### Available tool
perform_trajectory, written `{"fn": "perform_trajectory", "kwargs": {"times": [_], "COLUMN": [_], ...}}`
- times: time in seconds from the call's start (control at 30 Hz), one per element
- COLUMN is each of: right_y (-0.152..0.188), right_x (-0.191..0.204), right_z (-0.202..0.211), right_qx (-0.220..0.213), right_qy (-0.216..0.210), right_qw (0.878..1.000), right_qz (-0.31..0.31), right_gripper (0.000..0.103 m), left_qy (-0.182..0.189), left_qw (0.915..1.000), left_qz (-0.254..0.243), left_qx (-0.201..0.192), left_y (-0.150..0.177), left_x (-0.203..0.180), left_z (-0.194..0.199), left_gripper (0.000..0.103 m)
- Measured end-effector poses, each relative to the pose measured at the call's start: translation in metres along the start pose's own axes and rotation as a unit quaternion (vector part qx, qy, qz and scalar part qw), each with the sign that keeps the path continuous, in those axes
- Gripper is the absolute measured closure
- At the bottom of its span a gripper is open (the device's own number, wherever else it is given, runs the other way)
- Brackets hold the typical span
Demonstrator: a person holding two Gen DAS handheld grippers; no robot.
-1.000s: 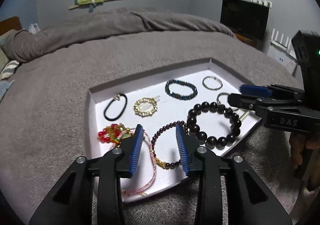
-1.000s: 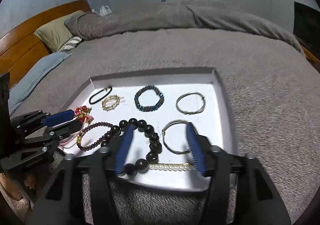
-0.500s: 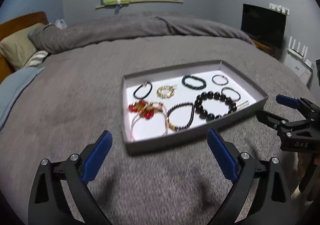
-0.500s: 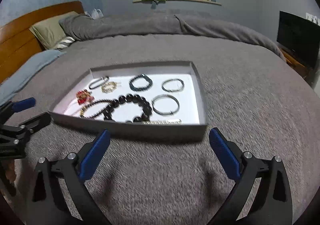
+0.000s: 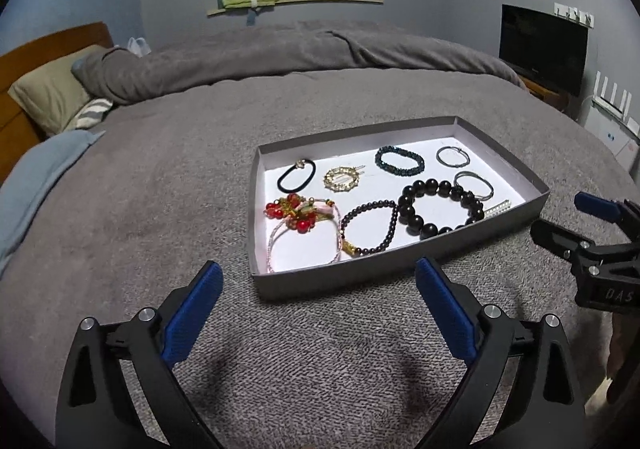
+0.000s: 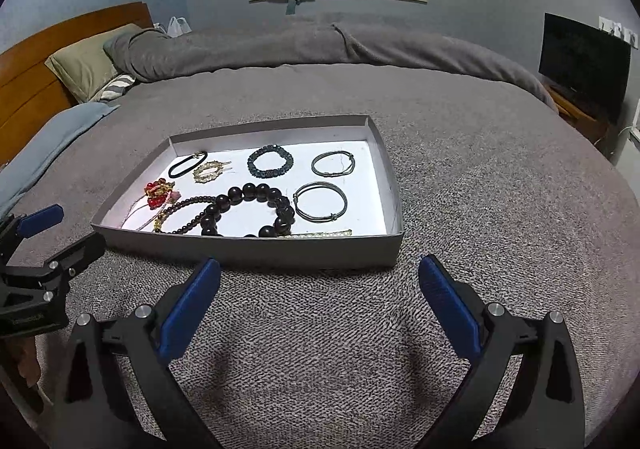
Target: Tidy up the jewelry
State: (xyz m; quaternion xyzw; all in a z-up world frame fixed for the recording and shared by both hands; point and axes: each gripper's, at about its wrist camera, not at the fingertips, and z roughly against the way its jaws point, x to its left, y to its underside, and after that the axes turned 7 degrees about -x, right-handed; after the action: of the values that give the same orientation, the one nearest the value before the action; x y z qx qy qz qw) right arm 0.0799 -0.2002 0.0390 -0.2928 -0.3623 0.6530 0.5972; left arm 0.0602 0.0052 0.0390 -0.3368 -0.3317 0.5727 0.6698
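Observation:
A grey shallow tray (image 5: pixel 400 263) (image 6: pixel 248 247) with a white floor lies on the bed. In it lie a large black bead bracelet (image 5: pixel 440 207) (image 6: pixel 250 211), a small dark bead bracelet (image 5: pixel 370 225), a red bead charm with a pink cord (image 5: pixel 298 215), a black hair tie (image 5: pixel 297 175), a gold clip (image 5: pixel 342 179), a teal bracelet (image 5: pixel 399 160) (image 6: pixel 270 162), two silver bangles (image 6: pixel 320 202) (image 6: pixel 333 163) and a pearl bar (image 6: pixel 320 235). My left gripper (image 5: pixel 318 309) (image 6: pixel 60 225) and right gripper (image 6: pixel 320 303) (image 5: pixel 560 217) are open, empty, in front of the tray.
The tray rests on a grey blanket (image 5: pixel 160 189) over the bed. Pillows (image 5: pixel 52 97) and a wooden headboard (image 6: pixel 36 61) are at the left. A black TV (image 5: pixel 544 45) stands at the right. A window shelf (image 5: pixel 296 1) with clothes is behind.
Both grippers have pulled back out of the tray toward me and opened wide. The jewelry lies in the tray as before.

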Motion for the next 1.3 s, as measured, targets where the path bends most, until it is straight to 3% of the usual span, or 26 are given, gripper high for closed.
{"fn": "perform_trajectory", "kwargs": {"times": [1.3], "right_y": [-0.0004], "right_x": [-0.0045], "right_z": [-0.0018], "right_qx": [0.002], "right_qy": [-0.002], "right_qw": [1.0], "right_qz": [-0.004], "right_gripper": [0.005], "left_qy": [0.001], "left_qw": [1.0], "left_qz": [-0.003], "left_qx": [0.006], "left_y": [0.0028], "left_x": [-0.0042], "left_z": [-0.0025], "left_gripper": [0.007]}}
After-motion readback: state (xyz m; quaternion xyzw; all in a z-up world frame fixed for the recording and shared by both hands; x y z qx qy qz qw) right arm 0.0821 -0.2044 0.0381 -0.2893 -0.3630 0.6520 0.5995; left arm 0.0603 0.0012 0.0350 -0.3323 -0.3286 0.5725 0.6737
